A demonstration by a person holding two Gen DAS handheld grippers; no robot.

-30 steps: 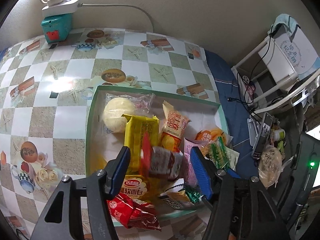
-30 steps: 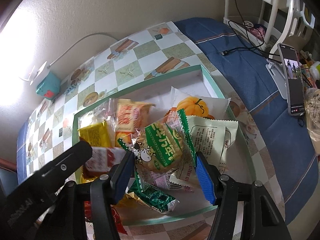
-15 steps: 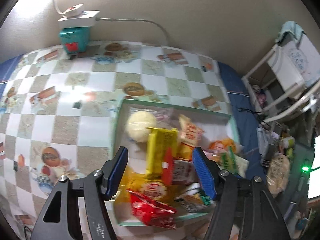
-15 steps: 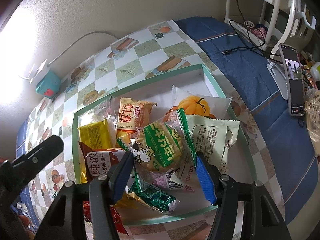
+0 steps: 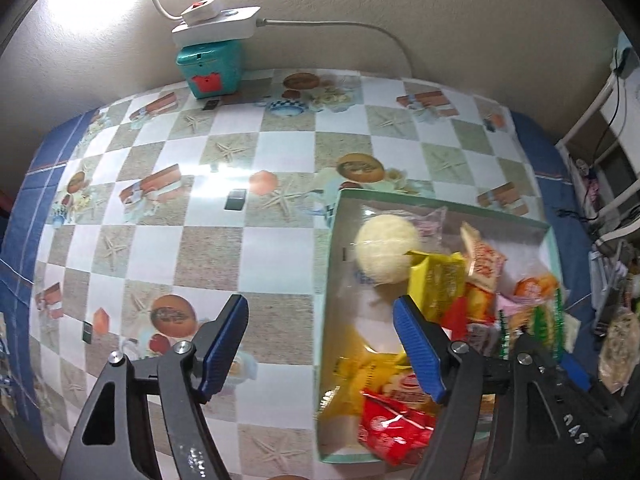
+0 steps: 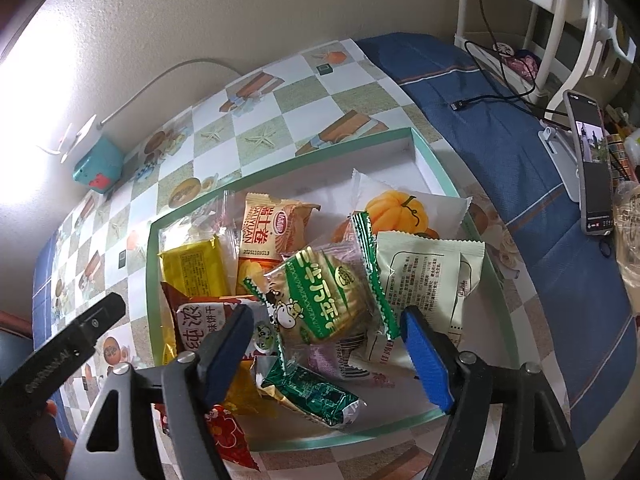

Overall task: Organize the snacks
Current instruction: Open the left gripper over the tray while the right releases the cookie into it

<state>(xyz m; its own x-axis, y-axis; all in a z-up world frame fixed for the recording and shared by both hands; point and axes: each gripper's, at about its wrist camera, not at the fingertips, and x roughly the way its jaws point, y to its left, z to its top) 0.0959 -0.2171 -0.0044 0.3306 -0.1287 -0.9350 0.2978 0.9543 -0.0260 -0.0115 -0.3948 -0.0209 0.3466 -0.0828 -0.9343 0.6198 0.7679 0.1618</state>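
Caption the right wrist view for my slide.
Open right gripper poised over green cow-print biscuit packet in a snack-filled tray on a checkered tablecloth.

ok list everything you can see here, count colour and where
snack box: one, green rim, white inside, on the table
green biscuit packet: one, green and clear, top of the pile between the right fingers, untouched
pumpkin packet: one, white with orange pumpkin, far side of box
pale packet: one, pale green, printed back up, right side of box
yellow packet: one, left side of box
red packet: one, near corner of box
round bun: one, cream, clear wrapper, far left corner
power strip: one, white, on teal box by the wall
phone: one, dark, on stand at right
left gripper: blue pads, open, jaws just opening, empty
right gripper: blue pads, open, jaws just opening
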